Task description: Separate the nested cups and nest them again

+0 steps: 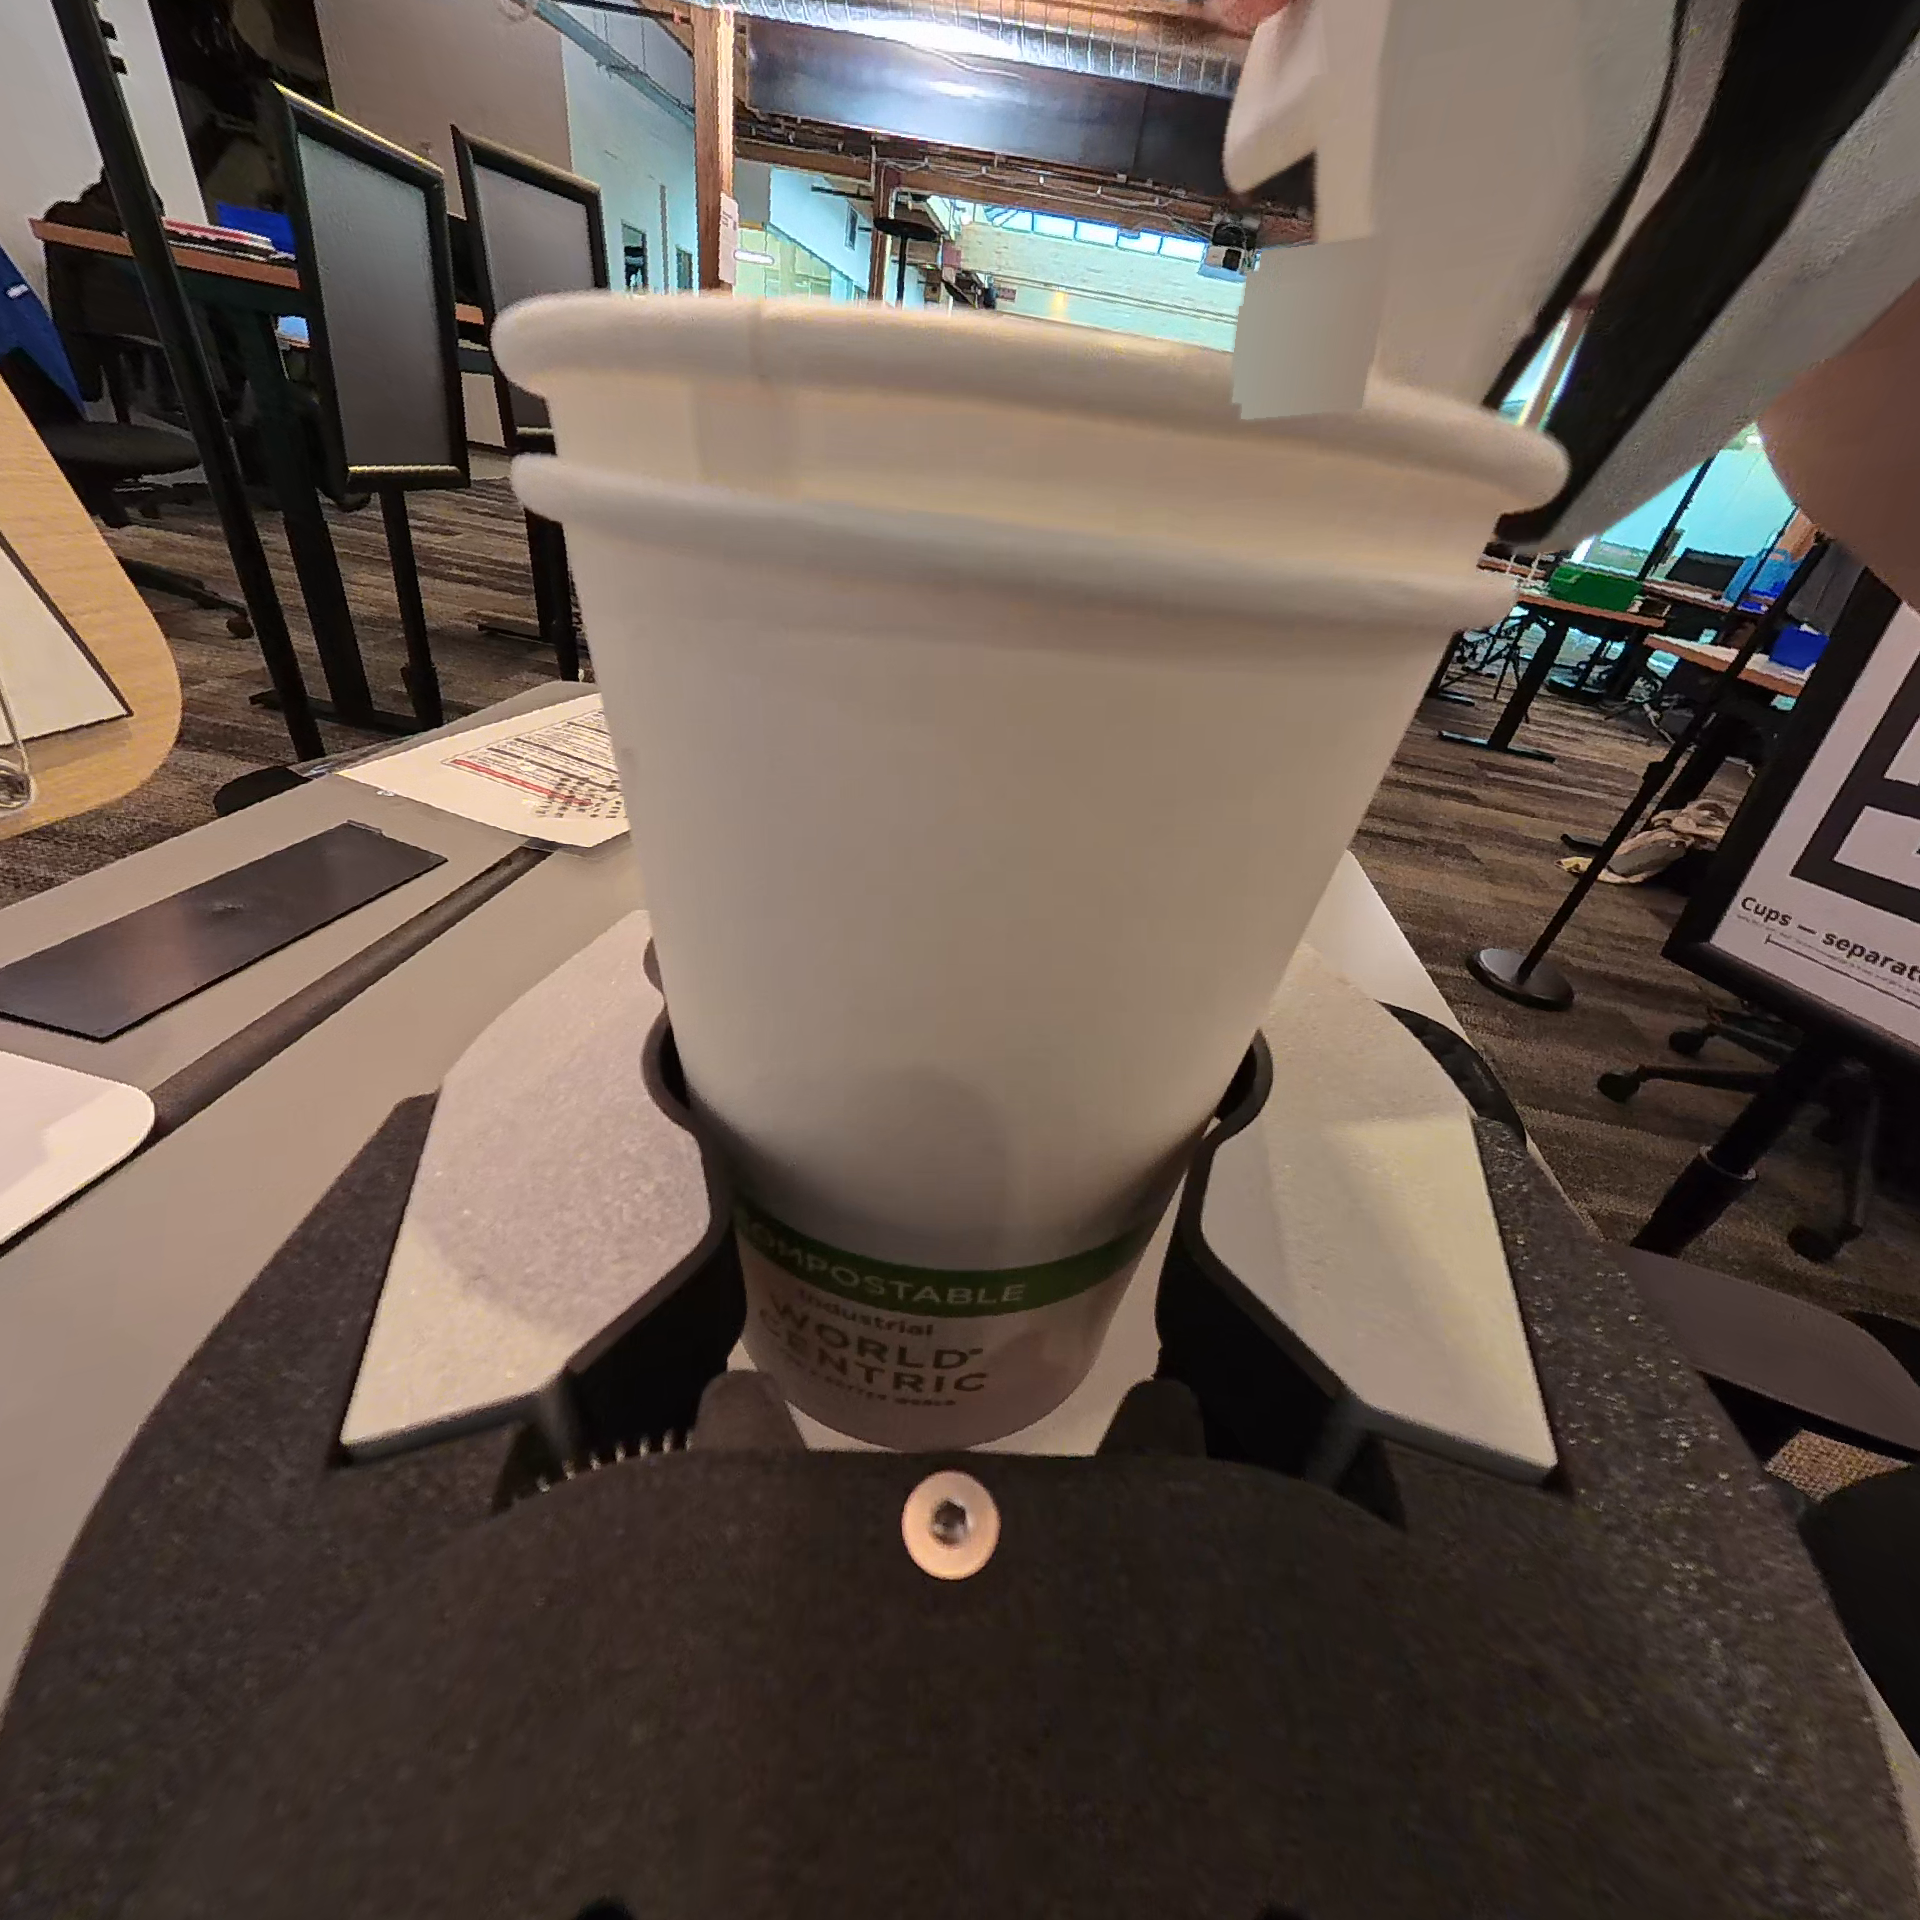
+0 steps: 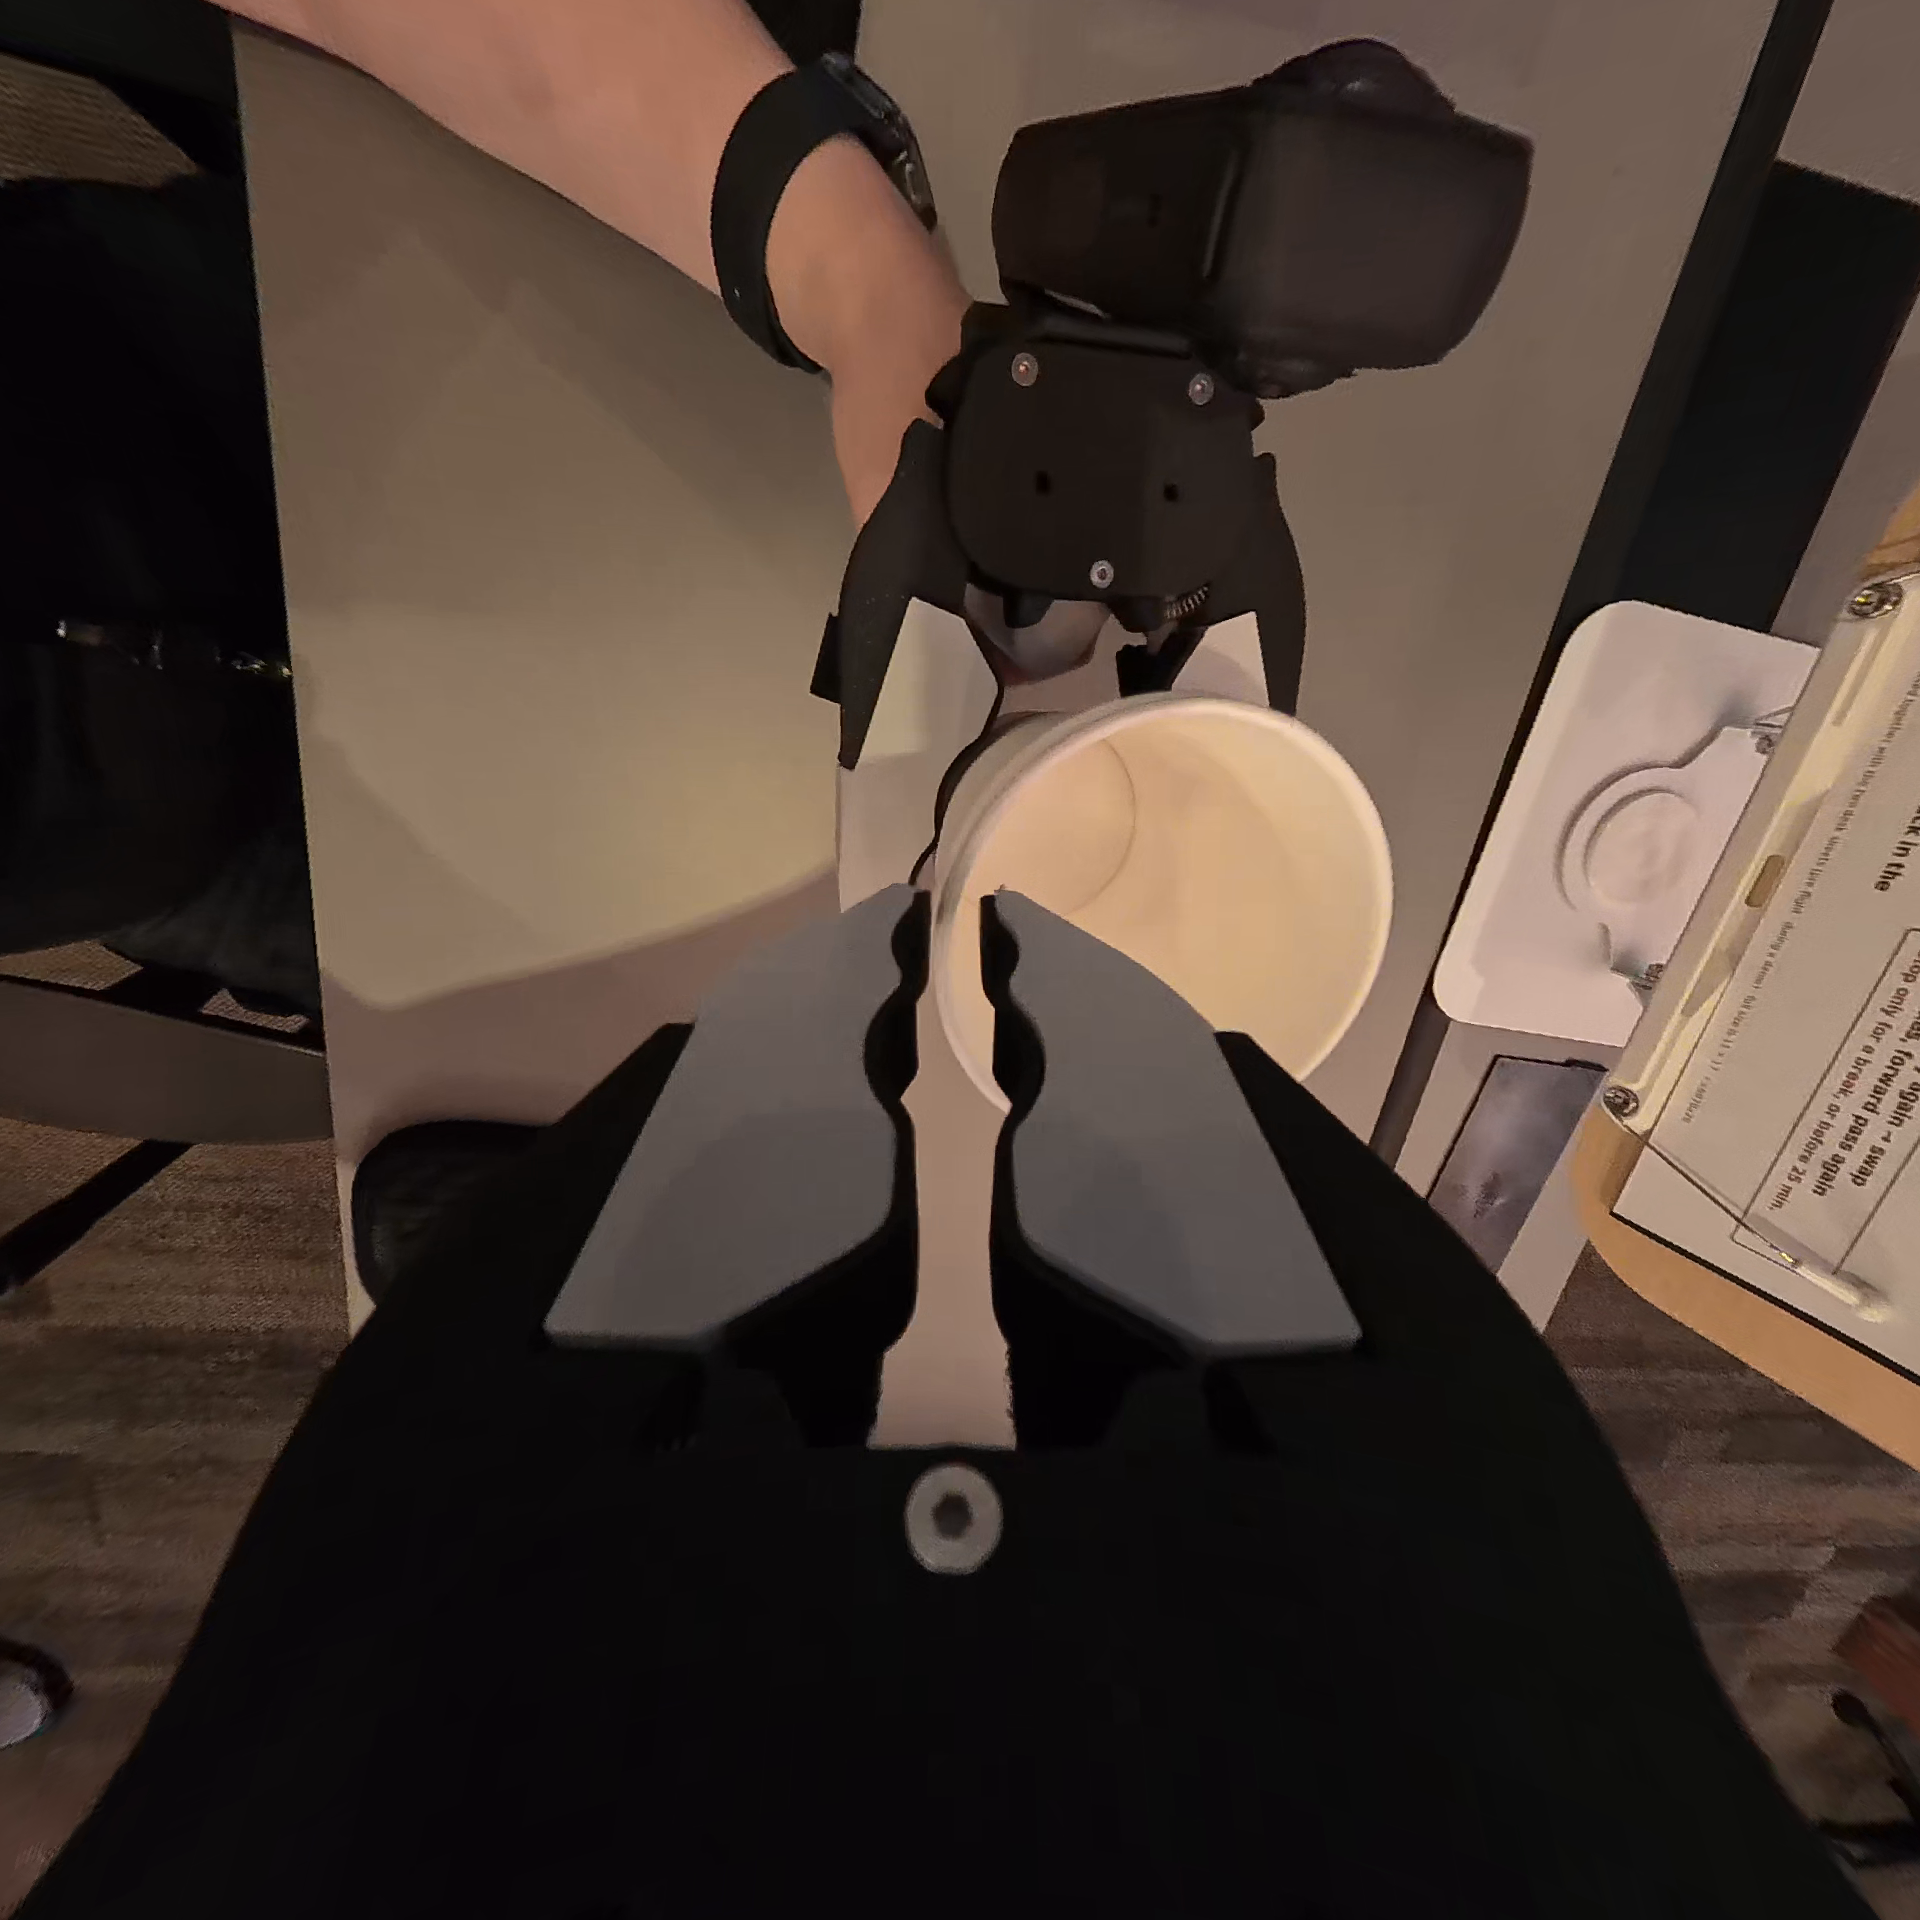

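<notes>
Your left gripper (image 1: 956, 1132) fills the bottom of its own view, and its two fingers (image 1: 540, 1174) are pressed against the lower wall of the outer cup (image 1: 966, 883), just above the green band near the base. You have two paper cups here, one nested in the other: the inner cup (image 1: 935, 416) sits a little raised, so two rolled rims show one above the other. Both are tilted toward your right gripper.

From the right wrist view, your right gripper (image 2: 951, 904) has two fingers (image 2: 758, 1091) brought close together with only a narrow gap, their tips straddling the near edge of the inner cup's rim (image 2: 1361, 894). Whether they actually pinch the rim you cannot tell from here. One open cup mouth is visible from above, and nothing shows inside it.

Around you, the cups hang over the grey table (image 1: 156, 1247), close to its near edge. On it lie one black rectangular pad (image 1: 208, 925), one printed sheet (image 1: 530, 769) and one white moulded tray (image 2: 1621, 831). One black watch band (image 2: 769, 218) circles the wrist behind the left gripper. A framed sign (image 1: 1829, 831) stands beyond the table's right edge, on the carpet (image 1: 1507, 862) side.
</notes>
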`<state>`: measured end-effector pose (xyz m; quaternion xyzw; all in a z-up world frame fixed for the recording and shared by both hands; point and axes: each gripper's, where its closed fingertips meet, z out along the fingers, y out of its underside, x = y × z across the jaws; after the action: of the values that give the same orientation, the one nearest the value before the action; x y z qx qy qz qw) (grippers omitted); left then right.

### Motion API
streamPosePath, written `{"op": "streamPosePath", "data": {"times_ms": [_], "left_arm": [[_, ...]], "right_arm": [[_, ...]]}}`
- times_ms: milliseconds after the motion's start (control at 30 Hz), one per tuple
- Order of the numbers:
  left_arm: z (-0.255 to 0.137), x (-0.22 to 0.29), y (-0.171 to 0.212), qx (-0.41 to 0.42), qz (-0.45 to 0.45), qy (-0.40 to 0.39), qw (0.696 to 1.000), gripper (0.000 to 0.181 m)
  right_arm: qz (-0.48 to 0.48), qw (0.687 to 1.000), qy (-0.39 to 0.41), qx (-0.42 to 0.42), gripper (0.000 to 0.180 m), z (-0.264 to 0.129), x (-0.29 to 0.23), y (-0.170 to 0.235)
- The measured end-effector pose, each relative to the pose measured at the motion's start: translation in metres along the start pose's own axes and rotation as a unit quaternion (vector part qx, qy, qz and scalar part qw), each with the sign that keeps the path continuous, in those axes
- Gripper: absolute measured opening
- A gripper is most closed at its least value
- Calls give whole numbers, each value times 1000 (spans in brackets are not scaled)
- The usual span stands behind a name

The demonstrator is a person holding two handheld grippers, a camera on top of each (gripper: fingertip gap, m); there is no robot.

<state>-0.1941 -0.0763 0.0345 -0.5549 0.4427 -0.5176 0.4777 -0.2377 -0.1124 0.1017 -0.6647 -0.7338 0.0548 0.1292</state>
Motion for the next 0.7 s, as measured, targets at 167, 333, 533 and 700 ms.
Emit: {"op": "streamPosePath", "data": {"times_ms": [167, 333, 533, 700], "left_arm": [[-1, -1, -1, 2, -2, -2, 1000, 101], [0, -2, 1, -4, 3, -5, 1000, 100], [0, -1, -1, 2, -4, -3, 1000, 100], [-1, -5, 1, -1, -3, -11, 1000, 100]], "right_arm": [[4, 1000, -9, -4, 4, 3, 0, 0], [8, 1000, -13, -12, 4, 5, -1, 2], [1, 1000, -2, -24, 3, 3, 1, 3], [0, 999, 15, -30, 3, -12, 6, 0]]}}
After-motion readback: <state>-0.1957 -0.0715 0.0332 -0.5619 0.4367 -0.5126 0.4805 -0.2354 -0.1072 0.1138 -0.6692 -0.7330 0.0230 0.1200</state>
